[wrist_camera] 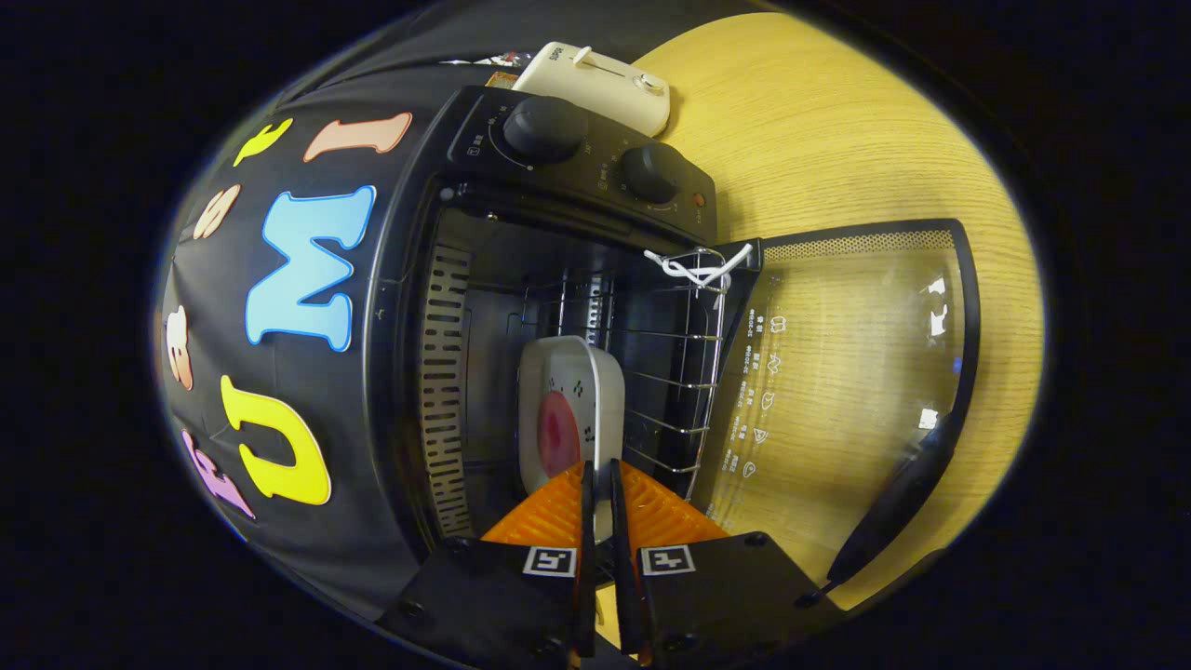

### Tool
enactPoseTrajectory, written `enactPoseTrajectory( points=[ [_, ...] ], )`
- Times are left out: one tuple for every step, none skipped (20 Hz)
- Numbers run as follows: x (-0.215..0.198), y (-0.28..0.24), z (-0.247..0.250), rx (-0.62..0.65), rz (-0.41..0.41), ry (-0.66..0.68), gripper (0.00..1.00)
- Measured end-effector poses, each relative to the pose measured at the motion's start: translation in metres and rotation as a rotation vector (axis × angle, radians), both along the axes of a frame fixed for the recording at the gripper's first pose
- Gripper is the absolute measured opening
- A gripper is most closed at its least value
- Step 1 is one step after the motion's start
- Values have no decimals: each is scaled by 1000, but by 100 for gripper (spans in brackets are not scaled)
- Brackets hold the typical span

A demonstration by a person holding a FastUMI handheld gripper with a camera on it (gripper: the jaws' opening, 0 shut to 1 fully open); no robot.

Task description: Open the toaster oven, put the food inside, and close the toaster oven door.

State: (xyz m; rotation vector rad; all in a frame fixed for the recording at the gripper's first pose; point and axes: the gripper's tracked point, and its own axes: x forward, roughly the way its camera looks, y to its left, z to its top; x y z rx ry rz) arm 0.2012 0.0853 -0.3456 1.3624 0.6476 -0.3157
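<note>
Tool (601,484) at lower centre clenched on edge of white rounded-square plate (569,395) bearing red food (558,433), inside black toaster oven (558,279); glass door (856,372) lies open over wooden desk (837,140).

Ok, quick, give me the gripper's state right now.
Gripper: closed on the edge of the white plate, holding it just inside the open toaster oven.
</note>
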Motion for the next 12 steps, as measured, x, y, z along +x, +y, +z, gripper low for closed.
enactPoseTrajectory(
  points=[
    [-2,3,6,8,15,-19,21],
    [-6,3,12,6,27,-39,37],
    [-7,2,19,3,38,-62,52],
    [-13,2,24,-1,59,-73,67],
    [-16,2,27,-7,82,-80,83],
    [-22,4,31,-19,107,-89,98],
    [-29,3,35,-36,135,-99,97],
    [-36,2,39,-64,163,-109,98],
    [-43,0,43,-97,200,-122,97],
    [-51,0,46,-133,244,-136,97],
    [-60,-2,49,-175,288,-148,97],
    [-69,-4,50,-221,329,-157,97]
  ],
)
